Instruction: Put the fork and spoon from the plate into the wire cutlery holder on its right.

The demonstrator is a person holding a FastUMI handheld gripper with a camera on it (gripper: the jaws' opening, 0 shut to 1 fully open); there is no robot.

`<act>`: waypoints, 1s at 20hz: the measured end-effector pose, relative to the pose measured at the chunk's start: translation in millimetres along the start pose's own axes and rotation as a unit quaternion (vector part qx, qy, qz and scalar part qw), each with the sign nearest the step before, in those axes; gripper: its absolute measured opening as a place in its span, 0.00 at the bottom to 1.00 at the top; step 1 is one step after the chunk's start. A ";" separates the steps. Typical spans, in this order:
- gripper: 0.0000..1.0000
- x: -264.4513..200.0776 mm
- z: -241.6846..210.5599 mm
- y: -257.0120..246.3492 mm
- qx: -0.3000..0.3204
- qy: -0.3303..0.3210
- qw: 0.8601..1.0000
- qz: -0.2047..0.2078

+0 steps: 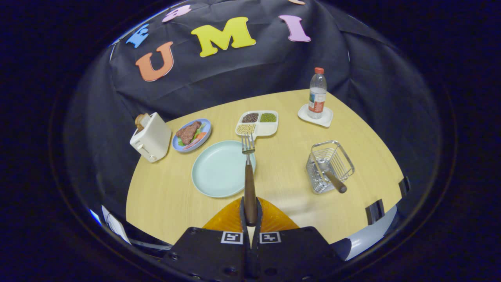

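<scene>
Gripper (250, 213): closed on the fork's brown handle.
Fork (249, 176): points straight ahead, tines out over the plate (213, 172).
Wire holder (329, 166): ahead and rightward, one handle already inside.

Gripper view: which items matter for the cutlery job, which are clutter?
Job:
- fork, clamped in gripper
- pale green plate
- wire cutlery holder, wooden-handled utensil already inside

Clutter:
- toaster
- blue food plate
- bean tray
- water bottle on coaster
</scene>
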State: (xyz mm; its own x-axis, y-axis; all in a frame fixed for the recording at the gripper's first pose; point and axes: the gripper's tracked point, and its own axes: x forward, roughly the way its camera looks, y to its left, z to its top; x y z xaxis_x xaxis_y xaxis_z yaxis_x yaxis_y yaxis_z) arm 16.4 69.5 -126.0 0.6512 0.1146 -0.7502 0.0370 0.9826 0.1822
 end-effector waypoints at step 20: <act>0.01 -43.8 -14.9 -154.0 0.027 0.007 0.999 -0.016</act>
State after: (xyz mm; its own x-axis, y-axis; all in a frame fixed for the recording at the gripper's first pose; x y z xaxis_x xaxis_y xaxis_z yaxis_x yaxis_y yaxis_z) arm -29.1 -84.7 -130.7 0.6386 0.0858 -0.7647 0.0979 0.9766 0.1914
